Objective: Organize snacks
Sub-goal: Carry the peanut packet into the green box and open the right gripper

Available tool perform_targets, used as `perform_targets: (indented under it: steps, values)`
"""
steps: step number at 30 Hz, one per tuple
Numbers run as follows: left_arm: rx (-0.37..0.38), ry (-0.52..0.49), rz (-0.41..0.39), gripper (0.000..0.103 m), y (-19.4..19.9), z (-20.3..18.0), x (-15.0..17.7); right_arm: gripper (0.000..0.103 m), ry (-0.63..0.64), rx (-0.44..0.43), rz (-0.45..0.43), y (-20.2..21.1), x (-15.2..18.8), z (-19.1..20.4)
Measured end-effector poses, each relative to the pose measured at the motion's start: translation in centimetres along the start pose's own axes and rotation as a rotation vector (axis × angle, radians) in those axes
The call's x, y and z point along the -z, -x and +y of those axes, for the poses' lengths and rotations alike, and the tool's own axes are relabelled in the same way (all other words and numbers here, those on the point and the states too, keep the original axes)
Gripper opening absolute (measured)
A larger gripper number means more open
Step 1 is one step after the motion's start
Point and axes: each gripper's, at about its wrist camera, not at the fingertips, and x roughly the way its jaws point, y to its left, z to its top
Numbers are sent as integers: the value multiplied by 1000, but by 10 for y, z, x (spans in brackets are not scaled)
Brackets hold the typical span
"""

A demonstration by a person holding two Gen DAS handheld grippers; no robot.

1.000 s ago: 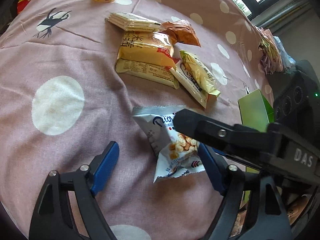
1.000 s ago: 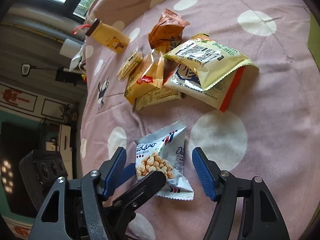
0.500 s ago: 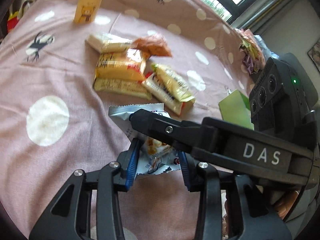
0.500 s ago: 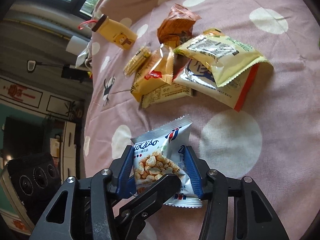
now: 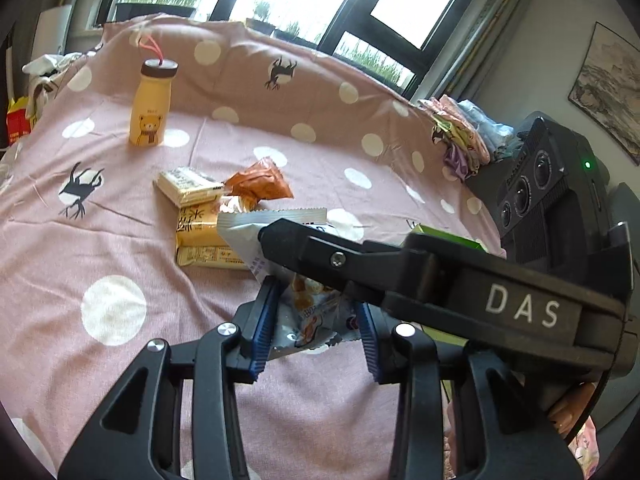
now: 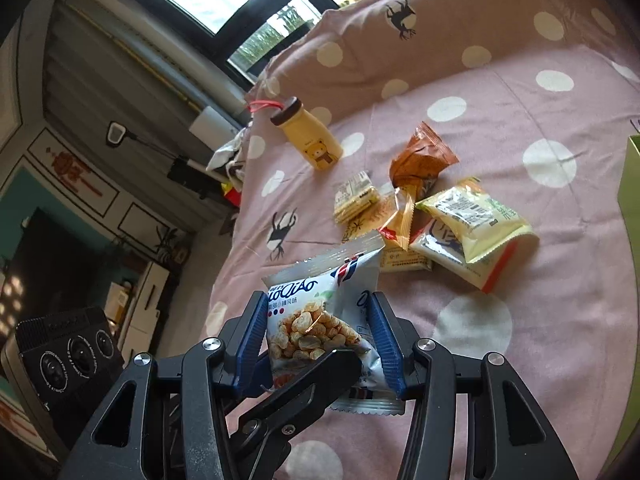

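A silver-white snack bag [image 6: 320,320] with puffed pieces printed on it is gripped from both sides and held above the pink dotted cloth. My right gripper [image 6: 318,340] is shut on it. My left gripper [image 5: 314,320] is shut on the same bag [image 5: 308,312], partly hidden behind the right gripper's black arm [image 5: 440,280]. A pile of snack packets lies beyond: yellow packets [image 6: 476,216], an orange bag [image 6: 420,156] and a cracker pack [image 6: 356,196].
A yellow bear bottle [image 5: 151,108] stands at the back left of the cloth [image 5: 100,240]. A green box [image 6: 630,184] is at the right edge. Folded clothes [image 5: 464,140] lie at the far right. Windows are behind.
Both grippers closed on the snack bag and lifted it off the cloth. The views tilted up, so the window and room now show.
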Motion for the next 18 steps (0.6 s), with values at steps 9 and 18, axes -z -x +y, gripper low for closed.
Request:
perform_targets:
  steps: [9,18]
  values:
    - [31,-25,-50,36,13,-5,0,54,31,7,-50,13,1,10]
    - [42,-32,-61,36,18,-8,0,54,39,13,-65,19,2,14]
